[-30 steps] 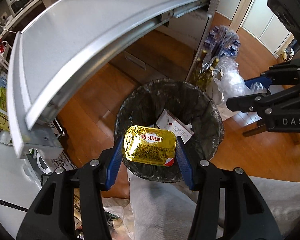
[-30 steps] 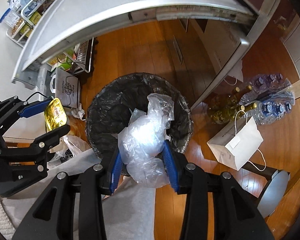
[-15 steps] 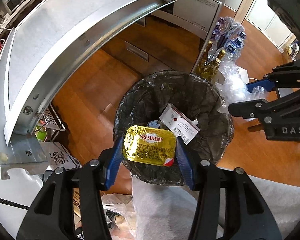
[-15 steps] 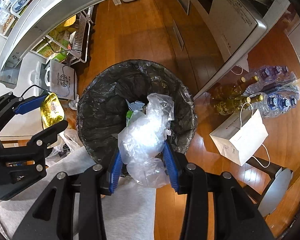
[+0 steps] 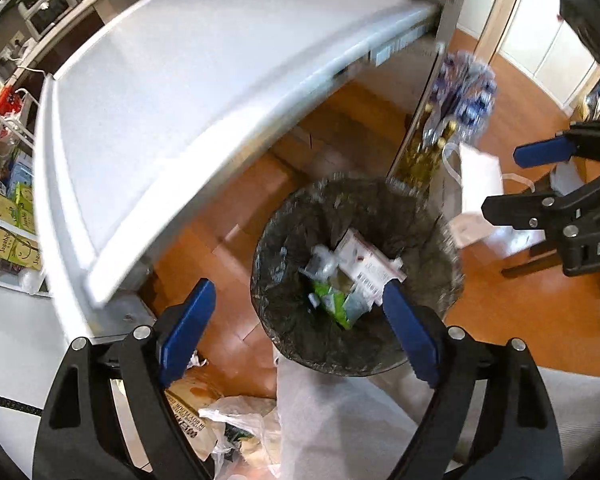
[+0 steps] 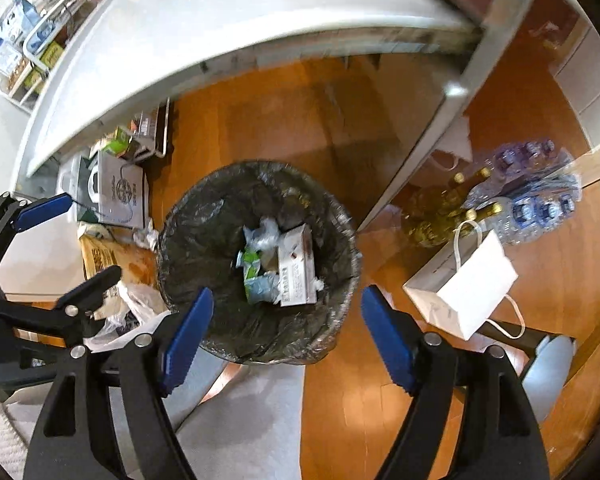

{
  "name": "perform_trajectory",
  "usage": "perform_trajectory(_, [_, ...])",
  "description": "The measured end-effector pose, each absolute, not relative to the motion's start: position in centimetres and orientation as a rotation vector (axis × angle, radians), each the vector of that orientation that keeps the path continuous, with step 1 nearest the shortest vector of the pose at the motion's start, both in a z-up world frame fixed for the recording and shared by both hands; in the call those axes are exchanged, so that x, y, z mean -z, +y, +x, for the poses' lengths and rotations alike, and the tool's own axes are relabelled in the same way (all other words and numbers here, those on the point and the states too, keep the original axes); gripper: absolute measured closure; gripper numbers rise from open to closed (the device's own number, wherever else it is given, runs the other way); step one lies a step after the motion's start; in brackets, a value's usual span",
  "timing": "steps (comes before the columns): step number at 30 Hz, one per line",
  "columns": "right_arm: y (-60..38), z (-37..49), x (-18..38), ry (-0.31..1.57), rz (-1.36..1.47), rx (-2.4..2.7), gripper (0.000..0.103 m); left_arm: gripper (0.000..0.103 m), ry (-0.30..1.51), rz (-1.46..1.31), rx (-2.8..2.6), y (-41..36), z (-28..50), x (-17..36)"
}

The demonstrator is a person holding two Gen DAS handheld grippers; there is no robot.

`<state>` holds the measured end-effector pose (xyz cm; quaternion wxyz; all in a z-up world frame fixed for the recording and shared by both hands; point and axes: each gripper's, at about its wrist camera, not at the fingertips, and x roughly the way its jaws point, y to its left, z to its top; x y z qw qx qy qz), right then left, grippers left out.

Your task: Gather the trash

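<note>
Left gripper (image 5: 298, 324): spread wide, nothing between its blue pads; it hangs above the near rim of the bin, left of the right gripper.
Right gripper (image 6: 286, 334): also spread wide and empty, above the bin's near rim.
Grey cloth (image 6: 240, 420): fills the bottom of both views, directly under the grippers and overlapping the bin's near edge.
Bin (image 6: 204, 216): round, lined with a black bag, standing on the wooden floor (image 6: 260, 120) just beyond the cloth; its mouth is open to both grippers.
Trash (image 6: 278, 264): lies at the bottom of the bin. A white carton (image 5: 366, 258) with printed text, a green-and-white wrapper (image 5: 332, 300) beside it, and crumpled clear plastic (image 6: 262, 234) at the far side, all touching. The left view is blurred, so finer detail is unclear.
Bags (image 6: 112, 312): brown paper and clear plastic on the floor, just left of the bin.
Grey box (image 6: 120, 192): behind those bags, near the table's foot.
White paper bag (image 6: 472, 292): upright with cord handles, right of the bin, apart from it.
Bottles (image 6: 440, 216): gold-capped, beyond the paper bag, next to a shrink-wrapped pack (image 6: 540, 188).
Table (image 5: 188, 88): white top overhangs the floor beyond the bin; its metal leg (image 6: 432, 136) comes down just right of the bin's far rim.
Rack (image 5: 8, 200): at far left, holding green boxes.
</note>
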<state>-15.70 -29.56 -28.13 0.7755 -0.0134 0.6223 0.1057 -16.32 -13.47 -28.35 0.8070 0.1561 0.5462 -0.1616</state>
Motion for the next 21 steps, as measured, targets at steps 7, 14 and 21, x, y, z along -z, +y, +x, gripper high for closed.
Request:
perform_trajectory(7, [-30.5,-16.1,15.9,1.016,0.013,-0.178,0.006,0.008,0.919,0.228,0.327,-12.5,-15.4,17.5])
perform_trajectory(14, [-30.1,-13.4,6.2,0.706,0.014,-0.154,0.005,0.002,0.575,0.136,0.209,-10.2,-12.4,6.4])
perform_trajectory(21, [-27.9,-10.1,0.1,0.509,-0.023,-0.108,0.004,0.002,0.42,0.094,0.126,-7.7,-8.3,1.5])
